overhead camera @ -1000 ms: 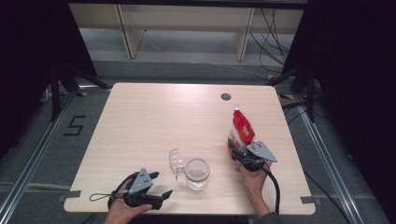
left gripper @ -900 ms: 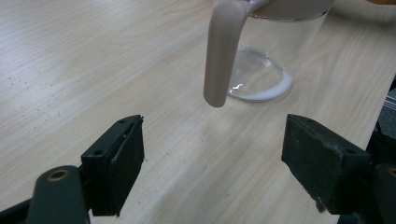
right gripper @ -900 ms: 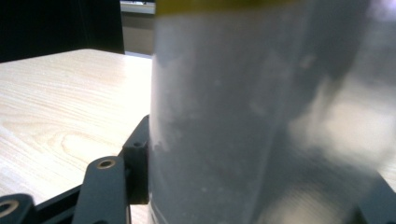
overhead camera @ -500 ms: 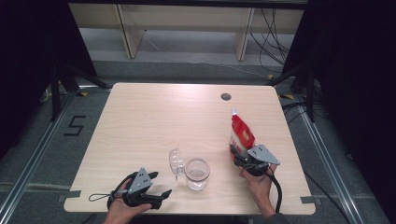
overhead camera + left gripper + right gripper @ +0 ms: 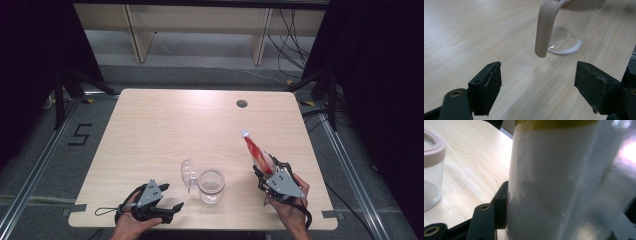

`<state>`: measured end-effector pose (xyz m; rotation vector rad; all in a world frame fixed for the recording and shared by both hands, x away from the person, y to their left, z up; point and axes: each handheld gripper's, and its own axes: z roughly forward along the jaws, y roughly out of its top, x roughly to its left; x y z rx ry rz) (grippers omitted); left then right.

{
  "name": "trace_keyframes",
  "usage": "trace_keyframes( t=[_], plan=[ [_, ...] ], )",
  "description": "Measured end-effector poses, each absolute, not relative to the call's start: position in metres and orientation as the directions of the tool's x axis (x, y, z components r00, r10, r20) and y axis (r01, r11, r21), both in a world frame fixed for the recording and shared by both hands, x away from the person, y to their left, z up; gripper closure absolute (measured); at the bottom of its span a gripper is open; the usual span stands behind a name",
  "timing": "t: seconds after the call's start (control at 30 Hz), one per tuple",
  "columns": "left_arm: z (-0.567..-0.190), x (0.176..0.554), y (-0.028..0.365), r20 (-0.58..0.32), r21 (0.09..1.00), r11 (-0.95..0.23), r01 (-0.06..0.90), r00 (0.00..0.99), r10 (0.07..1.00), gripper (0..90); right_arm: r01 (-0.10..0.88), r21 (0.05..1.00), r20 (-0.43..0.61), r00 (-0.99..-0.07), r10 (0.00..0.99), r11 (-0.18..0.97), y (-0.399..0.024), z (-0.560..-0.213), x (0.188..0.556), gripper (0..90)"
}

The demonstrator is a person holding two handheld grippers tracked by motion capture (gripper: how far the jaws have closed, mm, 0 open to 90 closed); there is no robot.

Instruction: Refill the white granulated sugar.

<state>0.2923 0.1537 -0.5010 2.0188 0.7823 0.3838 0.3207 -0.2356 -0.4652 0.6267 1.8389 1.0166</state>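
**Red-and-white pouch gripped beside open glass jar**

The right gripper [image 5: 265, 172], held in a person's right hand [image 5: 292, 205], is clamped around the lower end of a red-and-white pouch [image 5: 255, 150] to the right of a clear glass jar [image 5: 211, 186] that stands on the pale wooden table [image 5: 165, 130]. The jaws have just been closing, with the pouch between them. In the high view the pouch leans up and away from the jar, its white tip [image 5: 245, 133] farthest from the gripper. In the right gripper view the pouch's frosted white body [image 5: 554, 182] stands directly between the black jaws, pressed against the left one, and the jar's pale pink rim [image 5: 431, 150] sits off to the left.

The jar is open. Its clear lid [image 5: 188, 173] stands tipped up just to the left of it, touching or nearly touching the jar.

The left gripper [image 5: 175, 206], in the person's left hand [image 5: 129, 225], rests low to the left of the jar near the table's front edge, jaws spread wide with nothing between them. In the left gripper view a pale strap [image 5: 545, 27] hangs from the jar's rim ahead of the parted jaws.
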Motion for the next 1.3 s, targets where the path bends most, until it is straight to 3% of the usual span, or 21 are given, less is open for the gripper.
trace_keyframes(
  t=[0.17,0.4,0.63,0.67,0.73,0.77,0.83,1.03,1.07,1.17,1.23,1.3],
  plan=[
    [-0.501,0.292,0.155,-0.030,0.840,-0.387,0.379,0.746,0.665,20.9,-0.071,0.761,-0.608,-0.425,0.670,0.645,-0.230,-0.451,0.297,43.6],
    [-0.502,0.293,0.154,-0.037,0.844,-0.381,0.379,0.748,0.663,20.6,-0.145,0.541,-0.807,-0.366,0.463,0.829,-0.217,-0.447,0.277,44.0],
    [-0.501,0.294,0.155,-0.030,0.841,-0.388,0.377,0.749,0.662,20.6,-0.173,0.412,-0.880,-0.329,0.342,0.895,-0.209,-0.449,0.269,44.2],
    [-0.501,0.294,0.155,-0.027,0.839,-0.393,0.375,0.751,0.660,20.6,-0.196,0.348,-0.910,-0.307,0.279,0.917,-0.206,-0.449,0.267,44.2],
    [-0.501,0.294,0.156,-0.015,0.835,-0.403,0.374,0.749,0.663,20.5,-0.208,0.317,-0.922,-0.298,0.248,0.925,-0.206,-0.448,0.267,44.3],
    [-0.502,0.294,0.154,-0.035,0.844,-0.379,0.379,0.744,0.667,20.5,-0.239,0.229,-0.949,-0.272,0.161,0.944,-0.203,-0.443,0.267,44.3],
    [-0.501,0.294,0.155,-0.036,0.844,-0.379,0.380,0.745,0.666,20.4,-0.203,0.267,-0.933,-0.299,0.200,0.942,-0.201,-0.449,0.264,44.3],
    [-0.501,0.294,0.156,-0.044,0.844,-0.373,0.385,0.743,0.667,20.3,-0.213,0.122,-0.959,-0.277,0.060,0.969,-0.193,-0.454,0.262,44.7],
    [-0.501,0.294,0.156,-0.042,0.844,-0.374,0.385,0.742,0.669,20.2,-0.232,0.044,-0.969,-0.247,-0.015,0.972,-0.191,-0.454,0.262,44.8],
    [-0.502,0.294,0.155,-0.048,0.844,-0.370,0.390,0.740,0.671,20.2,-0.226,0.005,-0.971,-0.235,-0.049,0.974,-0.190,-0.454,0.260,44.9],
    [-0.502,0.294,0.154,-0.051,0.844,-0.367,0.391,0.740,0.671,20.2,-0.259,-0.098,-0.968,-0.199,-0.153,0.961,-0.187,-0.452,0.261,45.1],
    [-0.502,0.294,0.155,-0.047,0.844,-0.370,0.388,0.741,0.670,20.2,-0.254,-0.104,-0.969,-0.193,-0.156,0.962,-0.187,-0.453,0.260,45.1]
  ],
)
